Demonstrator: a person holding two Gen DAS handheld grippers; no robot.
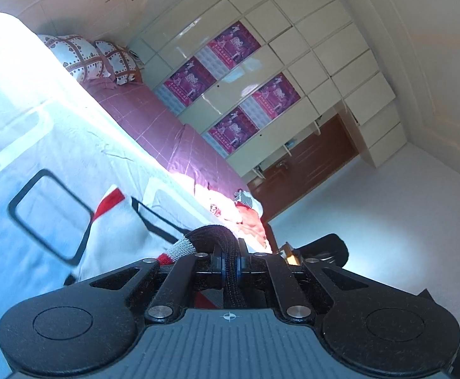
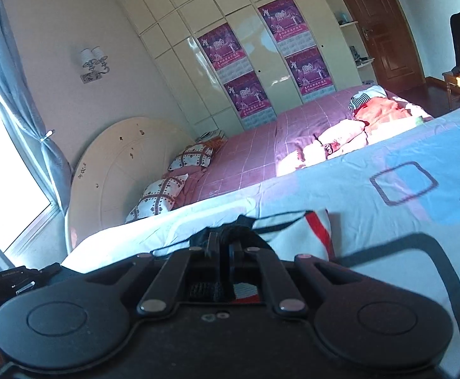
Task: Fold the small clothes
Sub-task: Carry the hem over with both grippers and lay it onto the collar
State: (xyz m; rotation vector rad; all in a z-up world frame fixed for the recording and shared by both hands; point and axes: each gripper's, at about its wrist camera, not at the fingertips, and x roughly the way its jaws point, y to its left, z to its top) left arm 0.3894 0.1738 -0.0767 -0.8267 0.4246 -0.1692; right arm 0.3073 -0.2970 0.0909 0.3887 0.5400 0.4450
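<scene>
A small white garment (image 1: 119,221) with red and black stripes lies on a light blue bedspread (image 1: 40,145) with black square outlines. My left gripper (image 1: 230,254) is shut on the garment's black knitted edge (image 1: 217,237), lifted just above the spread. In the right wrist view the same garment (image 2: 296,230) spreads out to the right of my right gripper (image 2: 225,246), which is shut on another part of its black edge (image 2: 230,229).
A pile of orange, pink and striped clothes (image 2: 372,117) lies further along the bed on a pink checked sheet (image 2: 248,158). Pillows (image 2: 160,195) rest by the round headboard (image 2: 119,164). A white wardrobe (image 2: 261,47) with posters stands behind.
</scene>
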